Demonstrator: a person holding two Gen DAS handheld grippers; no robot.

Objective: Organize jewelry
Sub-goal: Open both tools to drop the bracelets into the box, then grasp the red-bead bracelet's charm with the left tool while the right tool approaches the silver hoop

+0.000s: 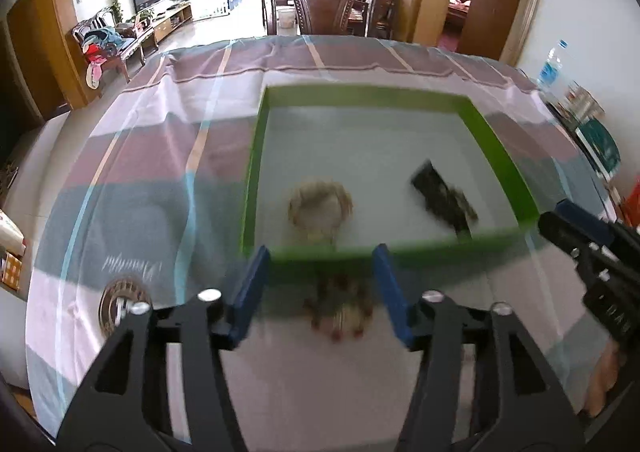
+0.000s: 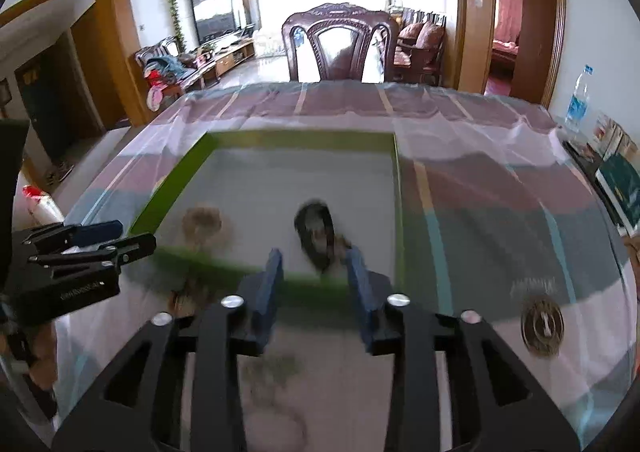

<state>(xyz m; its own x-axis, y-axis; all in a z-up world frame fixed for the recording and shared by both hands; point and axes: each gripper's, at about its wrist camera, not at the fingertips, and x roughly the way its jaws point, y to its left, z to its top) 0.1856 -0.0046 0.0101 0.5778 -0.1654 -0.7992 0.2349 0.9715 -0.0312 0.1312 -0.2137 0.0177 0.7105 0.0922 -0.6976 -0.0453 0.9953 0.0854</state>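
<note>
- Now both grippers down at the near wall of the green tray (image 1: pixel 250 172); every shot smeared by motion.
- Left gripper (image 1: pixel 320 272): fingers spread, nothing between the pads; reddish beaded bracelet (image 1: pixel 340 308) lying on the surface just outside the tray wall, framed by the two fingers.
- Right gripper (image 2: pixel 316 276): fingers parted, not clamped on anything; dark bracelet (image 2: pixel 318 232) inside the tray just ahead of the tips.
- Pale woven bracelet (image 1: pixel 320 208) also inside the tray, beside the dark one.
- Risk: closing too high and pinching only a few beads, so the reddish bracelet slips out on the lift.
- Risk: fingertips catching the plastic-covered striped cloth (image 1: pixel 160 156) and dragging the tray with it.
- Risk: clipping the low wall and nudging the tray's contents.
- Risk: grippers working close together and bumping each other.
</note>
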